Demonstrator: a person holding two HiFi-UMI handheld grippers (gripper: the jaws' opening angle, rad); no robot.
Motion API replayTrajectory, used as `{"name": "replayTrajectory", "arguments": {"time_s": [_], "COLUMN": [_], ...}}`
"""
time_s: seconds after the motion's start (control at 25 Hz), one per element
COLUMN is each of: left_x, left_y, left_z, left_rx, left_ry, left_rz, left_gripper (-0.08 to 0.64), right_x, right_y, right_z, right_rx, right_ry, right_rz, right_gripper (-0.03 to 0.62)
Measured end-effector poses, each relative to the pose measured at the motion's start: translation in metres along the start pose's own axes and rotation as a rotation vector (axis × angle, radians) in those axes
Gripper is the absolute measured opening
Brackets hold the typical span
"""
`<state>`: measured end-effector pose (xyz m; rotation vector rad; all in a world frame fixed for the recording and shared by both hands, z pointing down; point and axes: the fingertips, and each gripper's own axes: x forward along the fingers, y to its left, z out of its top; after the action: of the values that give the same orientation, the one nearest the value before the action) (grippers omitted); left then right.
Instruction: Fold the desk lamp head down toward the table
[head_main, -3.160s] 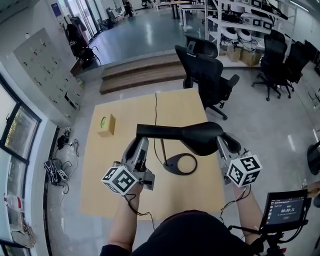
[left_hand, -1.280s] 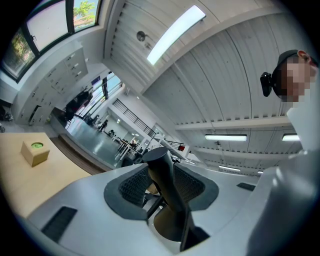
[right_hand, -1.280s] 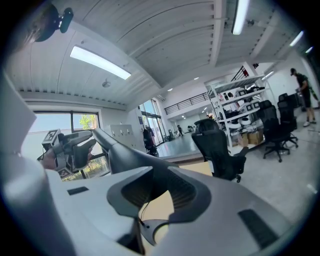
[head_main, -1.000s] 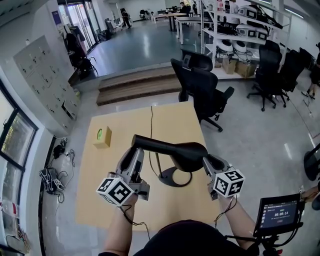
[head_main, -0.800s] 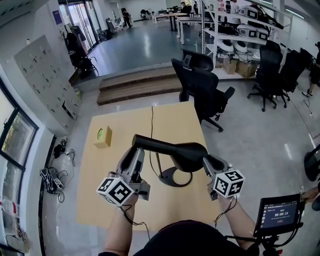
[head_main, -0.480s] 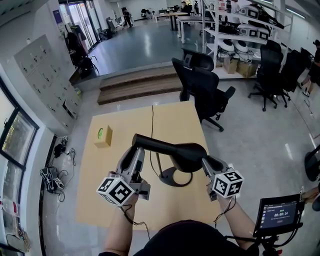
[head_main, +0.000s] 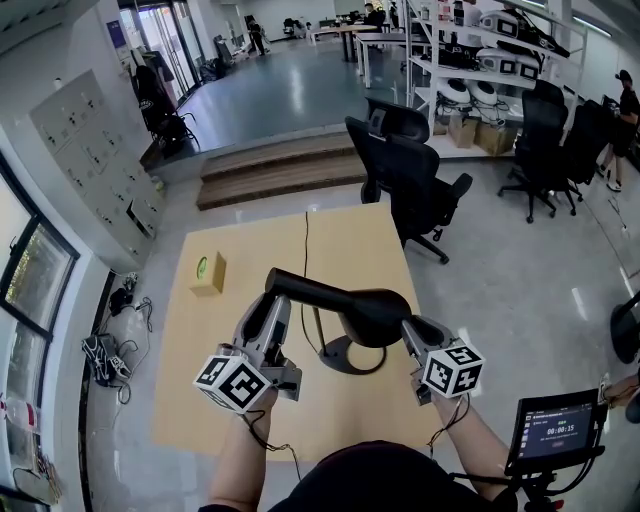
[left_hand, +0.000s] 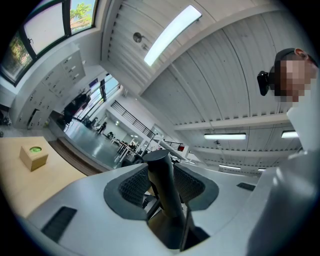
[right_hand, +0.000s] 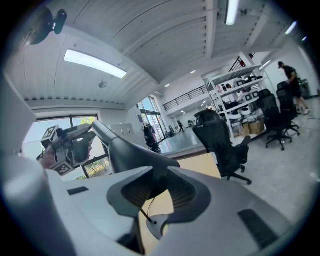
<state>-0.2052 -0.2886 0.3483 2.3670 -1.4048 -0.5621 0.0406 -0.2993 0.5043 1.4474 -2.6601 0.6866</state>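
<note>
The black desk lamp (head_main: 345, 305) stands on the wooden table (head_main: 200, 390) on its ring base (head_main: 350, 356). Its long head lies nearly level above the base. My left gripper (head_main: 272, 302) is shut on the thin left end of the head, which shows as a black bar (left_hand: 161, 175) between the jaws (left_hand: 162, 189). My right gripper (head_main: 408, 328) is shut on the wide right end of the lamp head (right_hand: 135, 152), seen between the jaws (right_hand: 157, 192). The left gripper (right_hand: 70, 142) and the lamp base (right_hand: 156, 227) also appear in the right gripper view.
A small cardboard box (head_main: 208, 272) with a green spot sits at the table's far left. The lamp cord (head_main: 305, 250) runs to the far edge. Black office chairs (head_main: 415, 180) stand beyond the table, steps (head_main: 270, 165) behind it. A small screen (head_main: 555, 430) stands at my right.
The wide end of the lamp head and my right gripper have dipped a little, down and left. The left gripper has stayed almost still on the thin end.
</note>
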Motion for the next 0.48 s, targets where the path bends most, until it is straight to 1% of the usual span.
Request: {"name": "replayTrajectory", "arguments": {"time_s": [0.48], "left_x": [0.0], "left_y": [-0.005], "left_z": [0.0], "left_rx": [0.004], "left_ry": [-0.001], "left_rz": [-0.004], "left_gripper": [0.15], "right_x": [0.002], "right_y": [0.003], "right_z": [-0.015], "right_rx": [0.045], "right_ry": [0.015], "right_rz": [0.011], "right_gripper": [0.089]}}
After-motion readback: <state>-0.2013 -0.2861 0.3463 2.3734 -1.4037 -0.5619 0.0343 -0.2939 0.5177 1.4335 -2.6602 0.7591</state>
